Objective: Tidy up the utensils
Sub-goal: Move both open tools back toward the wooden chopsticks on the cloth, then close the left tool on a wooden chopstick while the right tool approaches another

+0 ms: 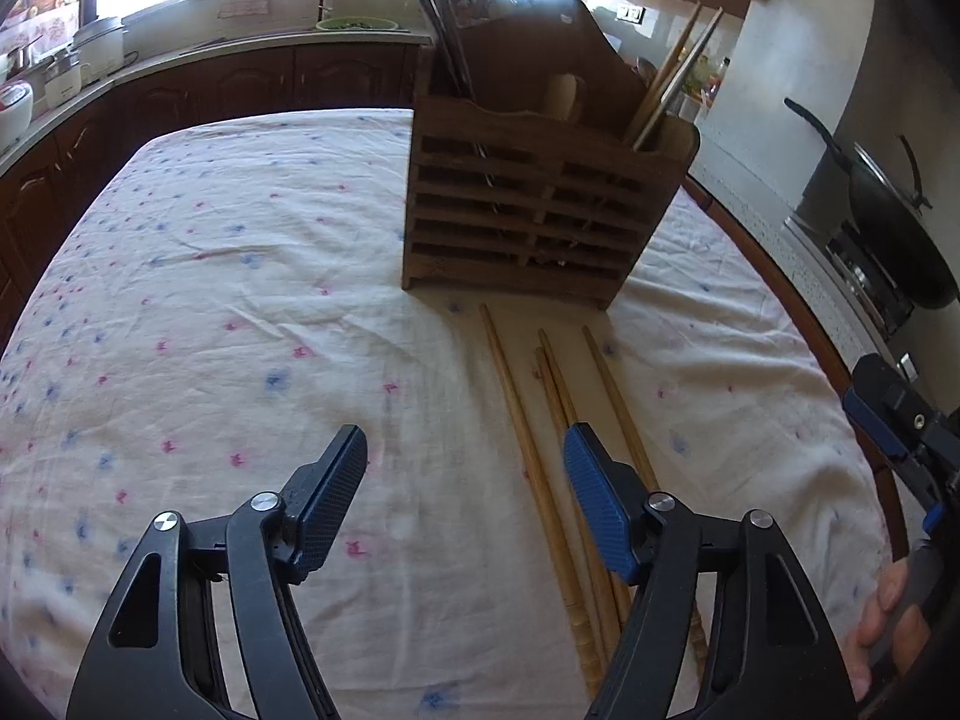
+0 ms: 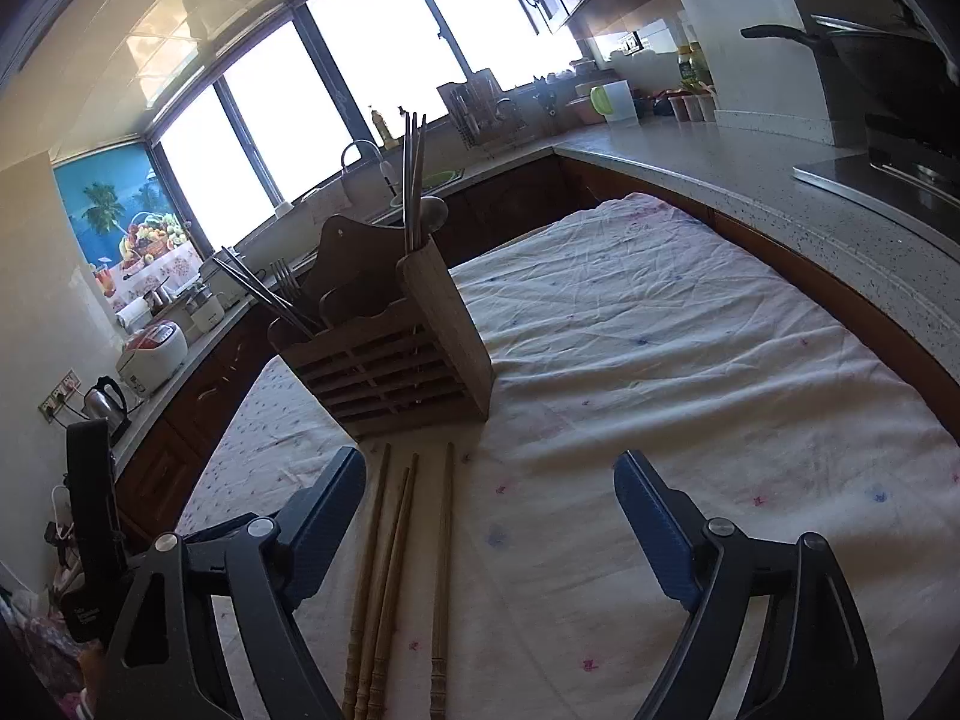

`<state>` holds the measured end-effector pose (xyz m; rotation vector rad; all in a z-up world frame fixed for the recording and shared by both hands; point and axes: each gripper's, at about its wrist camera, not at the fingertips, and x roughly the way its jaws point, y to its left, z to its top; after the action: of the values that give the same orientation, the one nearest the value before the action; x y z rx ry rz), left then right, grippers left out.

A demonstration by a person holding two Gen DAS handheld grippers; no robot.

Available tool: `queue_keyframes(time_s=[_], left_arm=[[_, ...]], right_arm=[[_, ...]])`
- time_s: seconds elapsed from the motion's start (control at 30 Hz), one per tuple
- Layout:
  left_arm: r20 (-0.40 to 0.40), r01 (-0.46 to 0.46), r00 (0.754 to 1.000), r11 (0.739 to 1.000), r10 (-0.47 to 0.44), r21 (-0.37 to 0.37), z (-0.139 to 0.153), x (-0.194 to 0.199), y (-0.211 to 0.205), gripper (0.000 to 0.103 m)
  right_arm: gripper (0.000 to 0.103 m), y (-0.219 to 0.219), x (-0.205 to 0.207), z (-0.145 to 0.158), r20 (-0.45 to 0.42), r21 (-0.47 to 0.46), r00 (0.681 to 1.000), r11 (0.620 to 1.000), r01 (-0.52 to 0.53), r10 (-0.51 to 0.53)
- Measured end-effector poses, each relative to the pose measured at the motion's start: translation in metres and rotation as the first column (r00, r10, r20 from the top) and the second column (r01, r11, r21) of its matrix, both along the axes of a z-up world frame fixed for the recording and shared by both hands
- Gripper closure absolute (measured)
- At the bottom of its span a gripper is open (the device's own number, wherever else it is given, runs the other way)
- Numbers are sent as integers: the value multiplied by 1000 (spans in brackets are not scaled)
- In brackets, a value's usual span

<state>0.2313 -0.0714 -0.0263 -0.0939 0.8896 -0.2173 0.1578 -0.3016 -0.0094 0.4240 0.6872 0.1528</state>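
Gripper (image 1: 465, 450), person's hand (image 1: 888, 612) beside

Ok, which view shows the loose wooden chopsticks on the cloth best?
The right wrist view: all four chopsticks lie in plain sight between its open jaws, below the wooden holder. In the left wrist view, that gripper's right finger covers part of them.
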Motion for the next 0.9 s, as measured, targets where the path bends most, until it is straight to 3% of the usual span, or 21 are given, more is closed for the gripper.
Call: queue_keyframes(time_s=[0.13, 0.2, 0.23, 0.27, 0.43, 0.5, 0.6, 0.7, 0.9], left_arm=[[-71, 42, 997, 999, -40, 29, -22, 11, -17, 69], [-58, 52, 997, 998, -49, 35, -23, 8, -18, 74], [-56, 64, 996, 998, -63, 29, -22, 7, -18, 84], [-75, 74, 995, 997, -71, 37, -23, 5, -16, 101], [-53, 117, 992, 990, -113, 78, -22, -23, 6, 102], [-75, 103, 992, 993, -99, 51, -19, -29, 21, 102], [-92, 74, 993, 997, -75, -12, -13, -26, 35, 102], [-79, 64, 995, 998, -65, -21, -8, -22, 34, 102], [-63, 54, 997, 998, -55, -18, 0, 1, 18, 98]], right_arm=[[31, -4, 3, -4, -25, -2, 1000, 1000, 7, -7], [35, -4, 4, -7, -40, 0, 999, 1000, 7, -7], [37, -3, 5, -8, -49, 1, 999, 1000, 4, -4], [41, -1, 6, -10, -56, 0, 998, 1000, -2, 2], [57, 19, 15, -21, -109, -16, 992, 997, -72, 70], [60, 28, 16, -25, -125, -24, 987, 994, -105, 101], [60, 40, 20, -31, -143, -36, 981, 990, -137, 131], [61, 56, 32, -39, -184, -75, 967, 978, -195, 178], [75, 87, 66, -61, -263, -185, 937, 941, -283, 230]])
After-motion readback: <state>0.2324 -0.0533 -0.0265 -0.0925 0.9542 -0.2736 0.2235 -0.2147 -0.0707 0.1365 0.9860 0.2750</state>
